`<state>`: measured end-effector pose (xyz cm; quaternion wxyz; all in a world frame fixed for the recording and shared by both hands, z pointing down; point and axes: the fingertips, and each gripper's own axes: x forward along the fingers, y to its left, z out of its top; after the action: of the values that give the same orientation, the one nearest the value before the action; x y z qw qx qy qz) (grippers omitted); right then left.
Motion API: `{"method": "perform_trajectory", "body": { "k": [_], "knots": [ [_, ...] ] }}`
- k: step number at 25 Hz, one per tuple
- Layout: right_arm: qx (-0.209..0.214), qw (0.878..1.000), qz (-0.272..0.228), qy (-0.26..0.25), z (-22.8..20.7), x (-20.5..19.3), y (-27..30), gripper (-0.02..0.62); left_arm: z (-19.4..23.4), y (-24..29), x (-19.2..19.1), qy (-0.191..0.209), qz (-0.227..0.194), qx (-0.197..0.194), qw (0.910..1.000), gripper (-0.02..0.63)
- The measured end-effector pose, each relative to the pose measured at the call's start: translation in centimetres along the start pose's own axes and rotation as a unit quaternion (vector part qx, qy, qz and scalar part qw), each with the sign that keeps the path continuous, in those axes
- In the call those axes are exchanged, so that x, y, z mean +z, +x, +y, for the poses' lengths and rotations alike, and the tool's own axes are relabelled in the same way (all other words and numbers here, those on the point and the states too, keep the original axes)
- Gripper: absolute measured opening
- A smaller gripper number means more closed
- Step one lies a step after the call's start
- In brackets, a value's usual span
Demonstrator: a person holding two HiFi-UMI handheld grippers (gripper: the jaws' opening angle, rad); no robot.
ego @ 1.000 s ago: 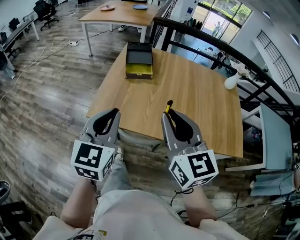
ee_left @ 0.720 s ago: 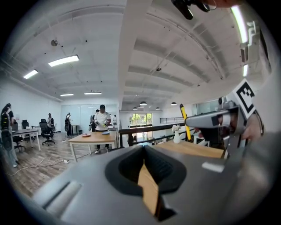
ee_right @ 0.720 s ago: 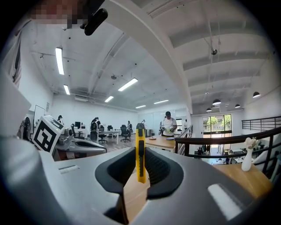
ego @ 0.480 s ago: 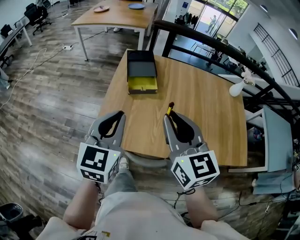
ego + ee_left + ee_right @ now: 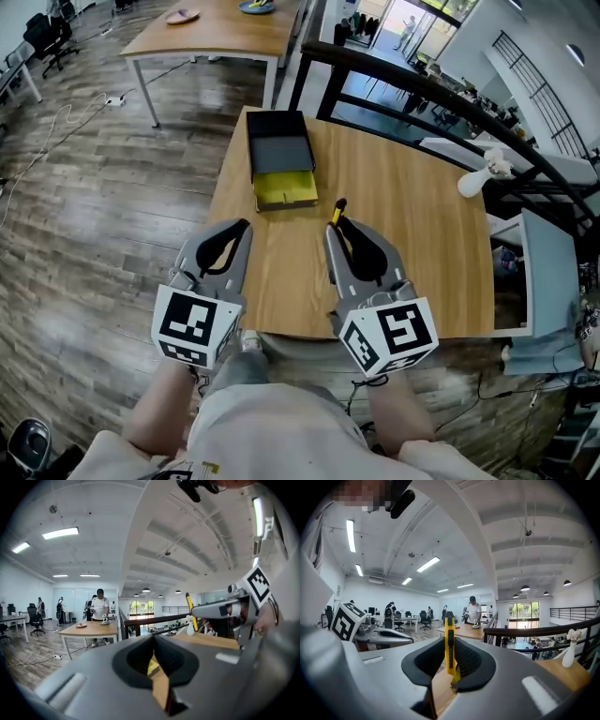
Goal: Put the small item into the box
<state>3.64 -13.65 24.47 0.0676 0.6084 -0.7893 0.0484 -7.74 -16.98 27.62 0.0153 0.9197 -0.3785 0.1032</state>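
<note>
A small yellow and black utility knife [image 5: 338, 211] stands up between the jaws of my right gripper [image 5: 336, 230], which is shut on it; in the right gripper view the knife [image 5: 449, 641] sits upright in the grip. My left gripper [image 5: 241, 229] is shut with nothing in it. Both grippers hover over the near edge of the wooden table [image 5: 412, 225]. The box [image 5: 279, 155], black with a yellow front section, lies open at the table's far left corner, ahead of the left gripper. The left gripper view shows the right gripper [image 5: 225, 613] with the knife [image 5: 190, 609].
A white object [image 5: 478, 178] rests at the table's right edge. A black railing [image 5: 403, 75] runs behind the table. Another wooden table [image 5: 216, 33] stands further back left, with people near it. A grey chair [image 5: 548, 272] is at the right.
I have come closer to the table: the box and table edge have slid toward me, and both grippers now reach over the near edge. The grip on the knife is unchanged.
</note>
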Motion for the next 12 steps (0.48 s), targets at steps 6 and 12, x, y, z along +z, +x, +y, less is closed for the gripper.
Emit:
{"method": "perform_trajectory", "body": {
  "k": [6,12],
  "knots": [
    [-0.018,1.0,0.002,0.0,-0.9,0.5,1.9,0.064,1.2,2.4,-0.1,0.003,0.0,-0.024,0.9997,0.002],
    [-0.018,1.0,0.0,0.006,-1.9,0.5,1.9,0.064,1.1,3.4,-0.6,0.003,0.011,-0.024,0.9997,0.002]
  ]
}}
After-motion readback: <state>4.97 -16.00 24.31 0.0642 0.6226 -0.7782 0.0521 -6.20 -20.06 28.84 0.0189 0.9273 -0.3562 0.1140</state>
